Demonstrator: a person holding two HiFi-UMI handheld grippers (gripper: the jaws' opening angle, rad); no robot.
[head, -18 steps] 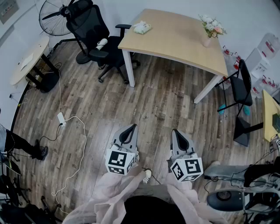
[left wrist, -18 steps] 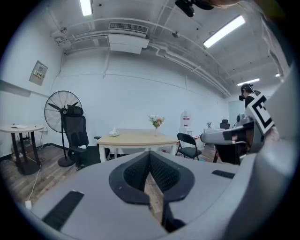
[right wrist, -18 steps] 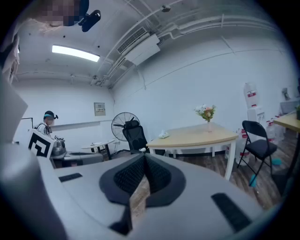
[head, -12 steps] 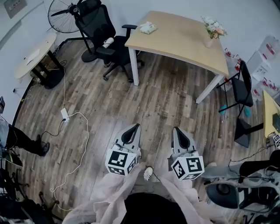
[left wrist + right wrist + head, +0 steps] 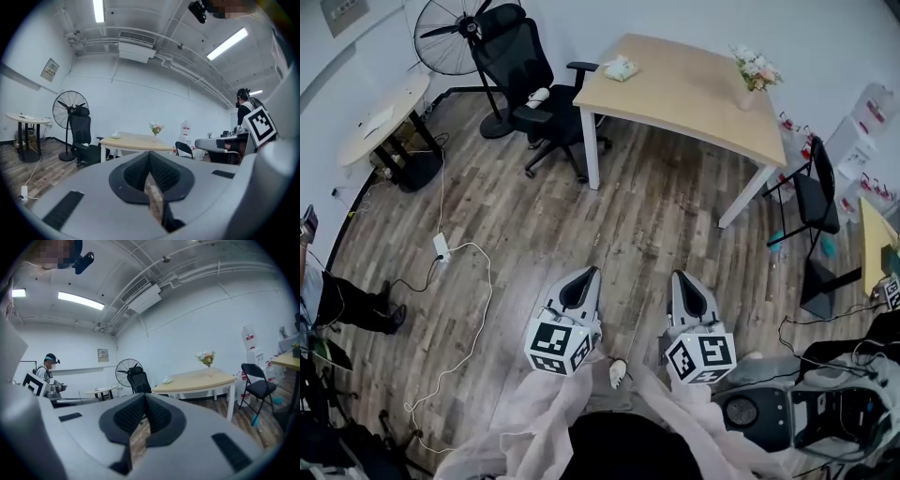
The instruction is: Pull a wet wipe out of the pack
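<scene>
One wooden table [image 5: 694, 89] across the plank floor [image 5: 628, 216], well apart from both grippers. Two black chairs: an office chair [image 5: 520, 66] at the table's left end, a folding chair [image 5: 818, 192] off its right end. One standing fan [image 5: 450, 33] behind the office chair. One small round table [image 5: 380, 117] by the left wall. Two grippers held low over the floor, side by side: left gripper [image 5: 592, 271] and right gripper [image 5: 679, 278], each clenched tip to tip on nothing, only floor glimpsed through the slit below the tips. One vase of flowers [image 5: 753, 70] near the table's far right corner. One wipe pack [image 5: 621, 67] on its far left corner, untouched, too small to tell whether a wipe sticks out. One white power strip [image 5: 442, 247] on the floor at left. Cut off by the left edge: one person [image 5: 337, 300], only a leg and a shoe in sight. Hard to make out at bottom right: dark equipment [image 5: 806, 412], partly out of frame.
</scene>
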